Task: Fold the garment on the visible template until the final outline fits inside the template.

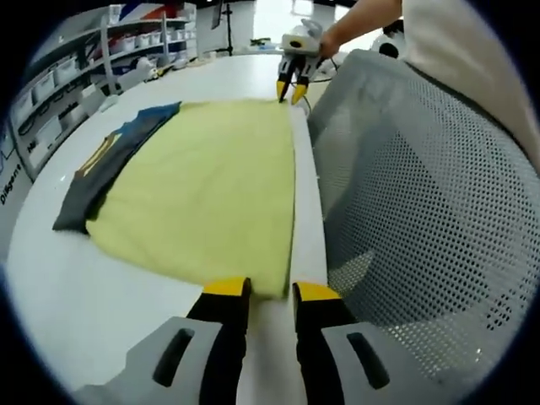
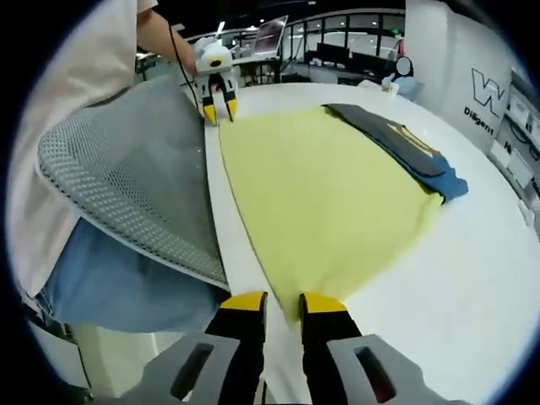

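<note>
A pale yellow garment (image 1: 211,186) (image 2: 329,194) lies spread flat on the white table (image 1: 84,304). A dark grey piece with blue and yellow marks (image 1: 110,164) (image 2: 396,139) lies along its far side, partly under it. My left gripper (image 1: 271,291) is open, its yellow tips on either side of one near corner of the garment. At the other corner along the same table-edge side is my right gripper (image 2: 283,304), also open around the cloth's corner. Each gripper appears far off in the other's view, the right gripper (image 1: 291,91) and the left gripper (image 2: 218,108).
A grey mesh chair back (image 1: 405,211) (image 2: 126,169) presses against the table's near edge beside the garment. A person in a white top and blue trousers stands behind it. Shelves with bins (image 1: 76,76) line the far wall. Bare table (image 2: 472,278) surrounds the cloth.
</note>
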A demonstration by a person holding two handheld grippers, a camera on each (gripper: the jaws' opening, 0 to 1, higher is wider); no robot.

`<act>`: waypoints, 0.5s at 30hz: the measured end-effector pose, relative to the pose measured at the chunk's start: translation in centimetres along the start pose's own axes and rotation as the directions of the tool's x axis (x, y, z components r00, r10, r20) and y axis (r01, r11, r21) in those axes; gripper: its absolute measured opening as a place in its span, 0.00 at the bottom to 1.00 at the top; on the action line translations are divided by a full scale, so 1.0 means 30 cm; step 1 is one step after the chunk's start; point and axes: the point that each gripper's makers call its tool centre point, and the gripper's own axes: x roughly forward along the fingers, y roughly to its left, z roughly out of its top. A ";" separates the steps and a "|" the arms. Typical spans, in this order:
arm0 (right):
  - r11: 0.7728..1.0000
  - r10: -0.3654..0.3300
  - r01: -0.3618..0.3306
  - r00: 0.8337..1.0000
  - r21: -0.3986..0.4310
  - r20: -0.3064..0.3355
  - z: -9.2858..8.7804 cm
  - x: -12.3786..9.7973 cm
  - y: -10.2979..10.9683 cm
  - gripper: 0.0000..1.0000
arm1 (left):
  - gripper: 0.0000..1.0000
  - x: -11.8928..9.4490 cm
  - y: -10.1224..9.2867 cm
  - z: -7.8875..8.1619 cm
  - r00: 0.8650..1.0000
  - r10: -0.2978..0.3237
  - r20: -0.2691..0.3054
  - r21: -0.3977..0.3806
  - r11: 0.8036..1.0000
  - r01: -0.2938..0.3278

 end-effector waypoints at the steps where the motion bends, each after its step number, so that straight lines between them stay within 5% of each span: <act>1: 1.000 0.000 0.000 1.000 -0.012 -0.004 0.001 -0.001 -0.003 0.07 | 0.18 0.000 -0.003 0.001 1.000 0.002 -0.002 0.013 1.000 -0.002; 9: 0.997 0.001 -0.002 1.000 -0.073 -0.024 -0.004 -0.006 -0.008 0.04 | 0.05 -0.004 0.010 0.000 1.000 0.026 0.004 -0.003 1.000 -0.026; 15: 0.992 0.021 -0.028 0.998 -0.126 -0.056 -0.014 -0.012 -0.004 0.07 | 0.04 -0.005 0.013 0.000 1.000 0.027 0.003 0.002 1.000 -0.027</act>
